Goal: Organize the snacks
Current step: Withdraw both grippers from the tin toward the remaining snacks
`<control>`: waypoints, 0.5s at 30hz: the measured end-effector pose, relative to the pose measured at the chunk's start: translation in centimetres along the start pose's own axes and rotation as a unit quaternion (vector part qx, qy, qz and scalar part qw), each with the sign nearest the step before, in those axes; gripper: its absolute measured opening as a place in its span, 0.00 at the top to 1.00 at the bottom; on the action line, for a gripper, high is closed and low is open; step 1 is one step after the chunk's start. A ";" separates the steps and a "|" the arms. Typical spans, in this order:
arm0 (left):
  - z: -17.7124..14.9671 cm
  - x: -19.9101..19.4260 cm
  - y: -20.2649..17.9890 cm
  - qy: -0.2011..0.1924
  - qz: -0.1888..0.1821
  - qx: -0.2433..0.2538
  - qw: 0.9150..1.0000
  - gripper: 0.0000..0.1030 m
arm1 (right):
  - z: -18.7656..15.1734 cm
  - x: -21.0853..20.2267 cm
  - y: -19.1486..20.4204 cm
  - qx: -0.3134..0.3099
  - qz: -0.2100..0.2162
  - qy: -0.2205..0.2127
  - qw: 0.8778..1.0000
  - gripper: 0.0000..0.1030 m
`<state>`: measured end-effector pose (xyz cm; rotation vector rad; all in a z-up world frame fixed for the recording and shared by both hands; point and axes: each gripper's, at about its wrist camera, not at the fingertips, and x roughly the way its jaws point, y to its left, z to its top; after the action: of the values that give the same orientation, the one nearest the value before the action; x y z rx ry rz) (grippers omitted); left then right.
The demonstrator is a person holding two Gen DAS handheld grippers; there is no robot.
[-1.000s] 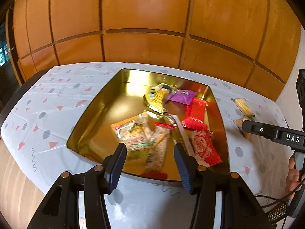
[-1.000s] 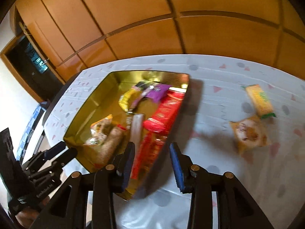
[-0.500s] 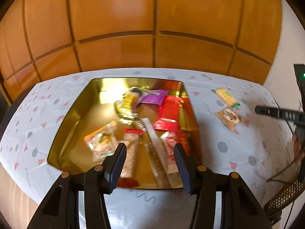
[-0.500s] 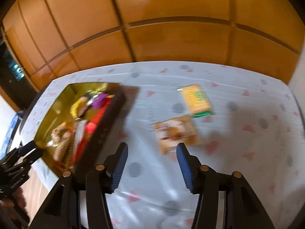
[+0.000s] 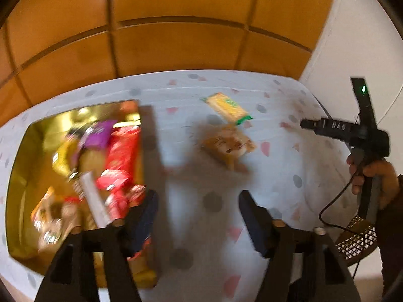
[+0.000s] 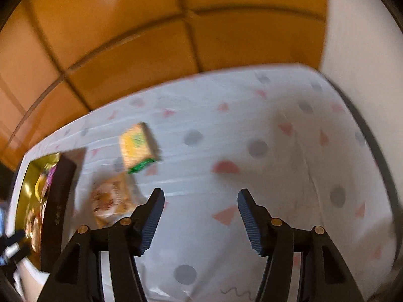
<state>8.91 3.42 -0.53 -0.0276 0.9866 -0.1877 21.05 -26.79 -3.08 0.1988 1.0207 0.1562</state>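
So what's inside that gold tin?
The gold tin holds a loose pile of wrapped snacks: a purple packet, red packets and a yellow one. Whatever lies underneath them is covered, and blur hides the labels.

An orange-brown wooden panelled wall (image 5: 176, 42), divided by dark grooves into rectangular sections, is seen behind the table (image 6: 252, 125). The table is covered by a white cloth (image 5: 289, 171) printed with grey dots and pink triangles. A plain white wall (image 5: 357, 37) is shown at the right, meeting the panelling at a corner.
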 end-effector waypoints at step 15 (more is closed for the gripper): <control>5.5 12.1 -6.1 0.080 0.019 0.195 0.977 0.19 | 0.4 -1.8 0.4 0.044 0.096 -0.021 0.994 0.26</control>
<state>19.11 -4.99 -6.86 0.3705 1.0958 -0.3503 20.45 -26.83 -1.34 0.3800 0.9661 0.2815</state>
